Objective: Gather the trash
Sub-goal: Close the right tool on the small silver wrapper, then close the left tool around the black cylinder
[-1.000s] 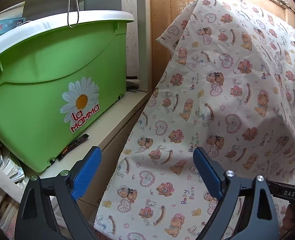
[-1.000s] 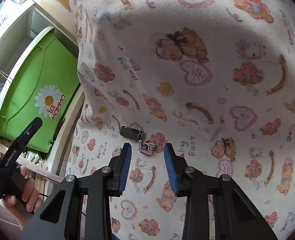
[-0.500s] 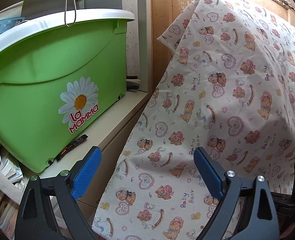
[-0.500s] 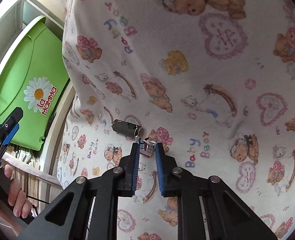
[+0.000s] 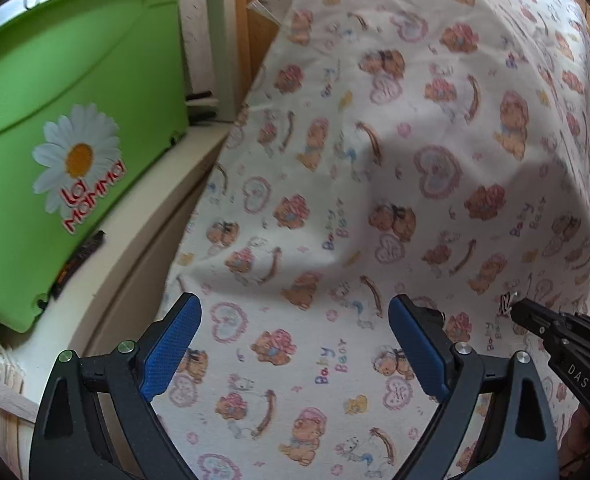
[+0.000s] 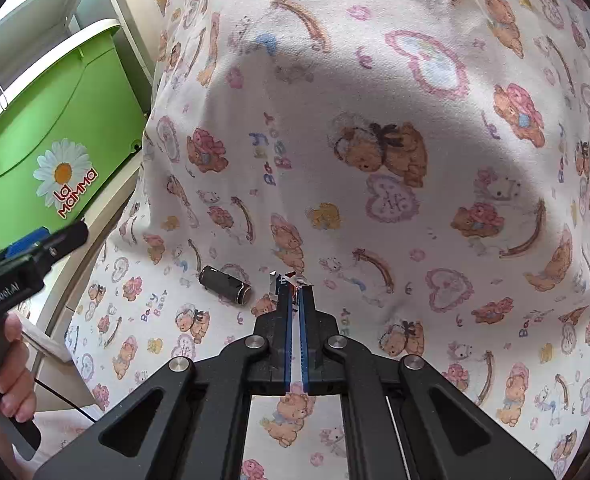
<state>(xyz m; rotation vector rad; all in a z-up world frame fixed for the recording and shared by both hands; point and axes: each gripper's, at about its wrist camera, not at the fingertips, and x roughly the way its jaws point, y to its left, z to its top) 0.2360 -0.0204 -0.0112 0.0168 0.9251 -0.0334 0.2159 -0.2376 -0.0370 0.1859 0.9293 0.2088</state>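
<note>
Now the right gripper [image 6: 294, 285] is pinching a small wrapper [image 6: 285, 279] on the sheet [image 6: 375, 100], near a dark cylinder [image 6: 225, 285]. The left gripper [image 5: 295, 322] is spread wide beside the green bin [image 5: 55, 92].

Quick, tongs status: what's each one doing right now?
Left tongs: open, holding nothing.
Right tongs: shut on the small crumpled wrapper on the bear-print cloth.
</note>
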